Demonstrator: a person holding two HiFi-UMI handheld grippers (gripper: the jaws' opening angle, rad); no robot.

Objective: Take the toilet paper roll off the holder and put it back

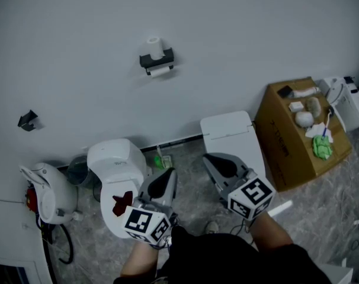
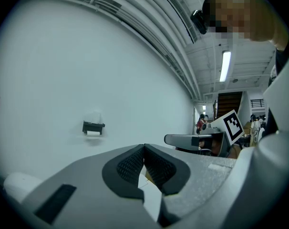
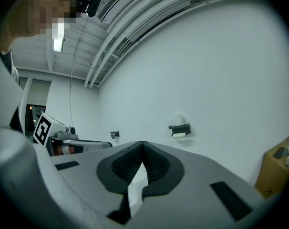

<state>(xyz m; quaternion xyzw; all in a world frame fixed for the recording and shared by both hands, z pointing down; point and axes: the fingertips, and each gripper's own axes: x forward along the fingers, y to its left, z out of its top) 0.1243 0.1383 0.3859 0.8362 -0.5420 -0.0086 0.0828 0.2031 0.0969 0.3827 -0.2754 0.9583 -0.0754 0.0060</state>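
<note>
1. two grippers, left and right, are held side by side low in the head view, and both point at the wall. each has its jaws clenched tight, pad against pad, with nothing between them.
2. one black holder is fixed on the wall, well apart from both grippers. a roll sits under its shelf. a second roll stands upright on top of it.
3. both gripper views show the holder far off on the bare wall, beyond the closed jaw tips.
4. one cardboard box stands on the floor against the wall at the right.
   - its top is shut, so what is inside cannot be told.
   - on its lid lie a small dark item, several white items, a green cloth and a blue-handled brush.
5. one dark bin stands on the floor at the foot of the wall, just left of a white toilet. what it holds cannot be made out.
6. the toilet carries a dark red mark on its front, close to the left gripper's marker cube.
7. a white tank stands against the wall between the toilet and the box, partly behind the right gripper.
8. a small green item lies on the floor between toilet and tank, just beyond the left gripper's tips.
9. a white appliance stands at the far left, with black cable looped below it. another white appliance stands at the far right beside the box.
10. a small black bracket is fixed on the wall at the left, well apart from the holder.
</note>
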